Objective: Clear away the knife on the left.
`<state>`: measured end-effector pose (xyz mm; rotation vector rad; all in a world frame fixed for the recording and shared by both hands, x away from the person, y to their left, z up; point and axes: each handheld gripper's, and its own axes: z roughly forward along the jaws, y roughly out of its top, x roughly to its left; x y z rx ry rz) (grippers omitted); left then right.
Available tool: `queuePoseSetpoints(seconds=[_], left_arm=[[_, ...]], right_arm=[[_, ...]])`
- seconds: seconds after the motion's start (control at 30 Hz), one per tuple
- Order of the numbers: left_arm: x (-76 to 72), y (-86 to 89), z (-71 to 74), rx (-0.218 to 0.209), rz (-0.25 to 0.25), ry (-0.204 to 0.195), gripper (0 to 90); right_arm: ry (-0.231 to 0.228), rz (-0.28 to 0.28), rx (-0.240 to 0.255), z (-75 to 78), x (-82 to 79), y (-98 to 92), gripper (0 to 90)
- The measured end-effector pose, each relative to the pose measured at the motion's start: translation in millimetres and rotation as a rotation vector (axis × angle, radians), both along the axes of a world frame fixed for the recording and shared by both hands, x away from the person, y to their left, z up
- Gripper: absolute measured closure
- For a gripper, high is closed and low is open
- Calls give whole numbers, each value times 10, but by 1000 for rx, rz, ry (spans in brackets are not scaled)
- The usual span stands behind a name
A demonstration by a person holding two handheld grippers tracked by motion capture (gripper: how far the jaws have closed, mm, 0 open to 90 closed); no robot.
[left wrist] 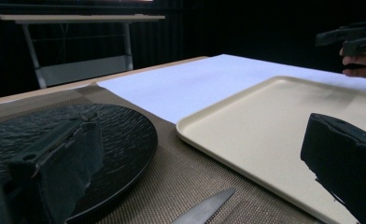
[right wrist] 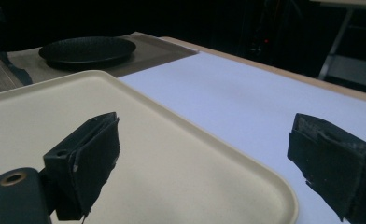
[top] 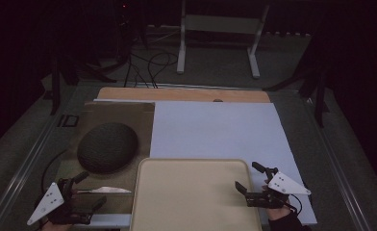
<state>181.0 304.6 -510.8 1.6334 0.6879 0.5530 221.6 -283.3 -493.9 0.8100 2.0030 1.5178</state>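
Currently left hand-held gripper [top: 86,187] hovers wide open, empty, over the knife [top: 105,190] on the brown placemat [top: 143,120], near-left of the black plate [top: 107,147]. Right hand-held gripper [top: 249,178] gapes empty at the beige tray's [top: 191,192] right edge.

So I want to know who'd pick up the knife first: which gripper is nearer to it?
Left. The left gripper sits open at the knife, whose blade lies just ahead between its jaws. The right gripper is open across the beige tray, at its far side.
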Motion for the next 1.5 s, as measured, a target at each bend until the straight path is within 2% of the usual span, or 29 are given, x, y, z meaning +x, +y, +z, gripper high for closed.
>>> queuePoseSetpoints(seconds=[0.17, 0.7, 0.8, 0.93, 1.0, 1.07, 1.1, 1.13, 1.17, 1.27, 1.37, 1.5], left_arm=[[3, -12, -4, 10, -8, 2, 0], [11, -27, -13, 27, -14, 16, 0], [6, -38, -17, 40, -16, 9, 0], [9, -50, -18, 62, -6, 20, 0], [3, -57, -10, 55, -8, 16, 0], [1, -74, 8, 42, -7, 32, 0], [0, -86, 22, 48, 7, 49, 0], [0, -86, 22, 48, 7, 49, 0], [12, -104, 62, 54, 21, 85, 0], [28, -102, 125, 38, -25, 94, 0], [33, -103, 192, 85, -31, 68, 0], [46, -41, 286, 110, -29, 56, 0]], right_arm=[[-18, -1, -14, 7, -19, 23, 89], [-8, -13, -20, 0, -18, 12, 89], [-7, -10, -17, 3, -16, 13, 89], [-8, -8, -14, 6, -16, 13, 88], [-9, -8, -13, 8, -17, 16, 89], [-8, -5, -14, 9, -16, 17, 89], [-9, -5, -15, 10, -17, 18, 89], [-9, -5, -15, 10, -17, 18, 89], [-11, -5, -12, 15, -20, 22, 89], [-13, -5, -14, 21, -24, 28, 89], [-15, -3, -19, 26, -28, 35, 89], [-19, 2, -20, 29, -26, 43, 89]])
